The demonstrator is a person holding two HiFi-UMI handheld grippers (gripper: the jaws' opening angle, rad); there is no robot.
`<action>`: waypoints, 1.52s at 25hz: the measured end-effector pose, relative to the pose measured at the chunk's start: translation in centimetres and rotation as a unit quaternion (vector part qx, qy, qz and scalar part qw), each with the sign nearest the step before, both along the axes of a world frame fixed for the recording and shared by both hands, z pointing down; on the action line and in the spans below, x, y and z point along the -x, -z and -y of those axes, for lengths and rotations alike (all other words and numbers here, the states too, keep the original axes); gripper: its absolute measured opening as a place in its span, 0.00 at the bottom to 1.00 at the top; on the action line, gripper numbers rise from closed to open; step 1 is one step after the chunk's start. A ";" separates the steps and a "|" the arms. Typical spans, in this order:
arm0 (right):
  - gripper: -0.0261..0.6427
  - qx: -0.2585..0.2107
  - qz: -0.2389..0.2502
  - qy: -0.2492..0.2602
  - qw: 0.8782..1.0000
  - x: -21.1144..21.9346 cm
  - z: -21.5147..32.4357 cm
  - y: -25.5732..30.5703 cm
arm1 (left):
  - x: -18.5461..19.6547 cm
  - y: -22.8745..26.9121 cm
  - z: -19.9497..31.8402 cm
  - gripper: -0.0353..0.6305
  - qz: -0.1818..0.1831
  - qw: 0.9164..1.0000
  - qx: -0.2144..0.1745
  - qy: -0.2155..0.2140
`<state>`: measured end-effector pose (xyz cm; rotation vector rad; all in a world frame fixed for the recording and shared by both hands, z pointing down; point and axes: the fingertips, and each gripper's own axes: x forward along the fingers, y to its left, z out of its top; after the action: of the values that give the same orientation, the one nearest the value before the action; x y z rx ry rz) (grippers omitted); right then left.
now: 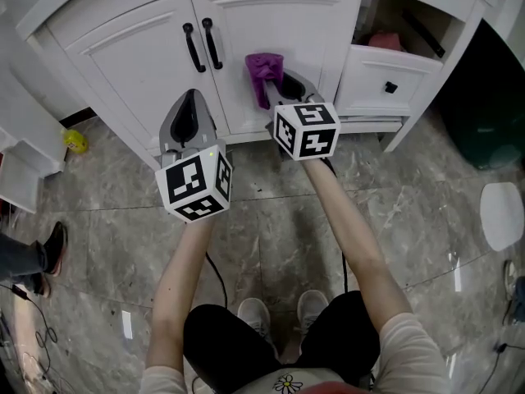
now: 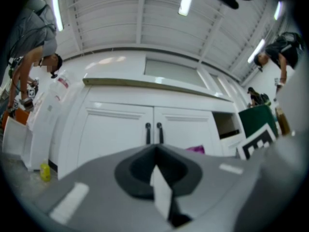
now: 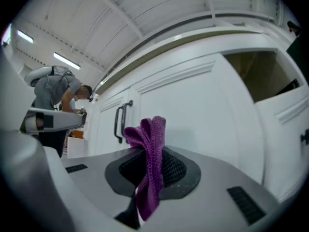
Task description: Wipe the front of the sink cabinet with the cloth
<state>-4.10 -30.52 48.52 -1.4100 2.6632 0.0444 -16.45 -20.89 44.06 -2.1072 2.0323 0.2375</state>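
Two grippers face the white sink cabinet (image 1: pixel 123 23), which stands on a glossy grey tiled floor (image 1: pixel 271 212). Facing the cabinet's left door (image 1: pixel 135 60), the left gripper (image 1: pixel 191 105) has its jaws together, empty. The right gripper (image 1: pixel 283 84) clamps the purple cloth (image 1: pixel 264 71) at the cabinet's right door (image 1: pixel 279 23).

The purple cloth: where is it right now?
In the head view, the purple cloth is pinched in the right gripper, at the right cabinet door, beside the black handles.
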 end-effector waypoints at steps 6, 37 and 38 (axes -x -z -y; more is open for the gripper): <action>0.12 0.046 0.022 0.039 0.998 7.5 -0.1 -3.1 | 0.6 -0.7 0.4 0.06 0.002 1.000 0.008 0.007; 0.12 0.021 0.013 -0.139 0.990 -8.0 3.6 -3.7 | 0.8 -0.4 0.2 0.06 0.007 1.000 0.007 0.018; 0.12 0.021 0.015 -0.150 0.988 -9.0 3.6 -3.6 | 0.7 -0.4 0.2 0.06 0.006 1.000 0.007 0.017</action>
<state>4.86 -34.15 52.14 -1.7985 2.4179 -0.0050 -17.15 -21.12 44.45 -2.0751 2.0664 0.2051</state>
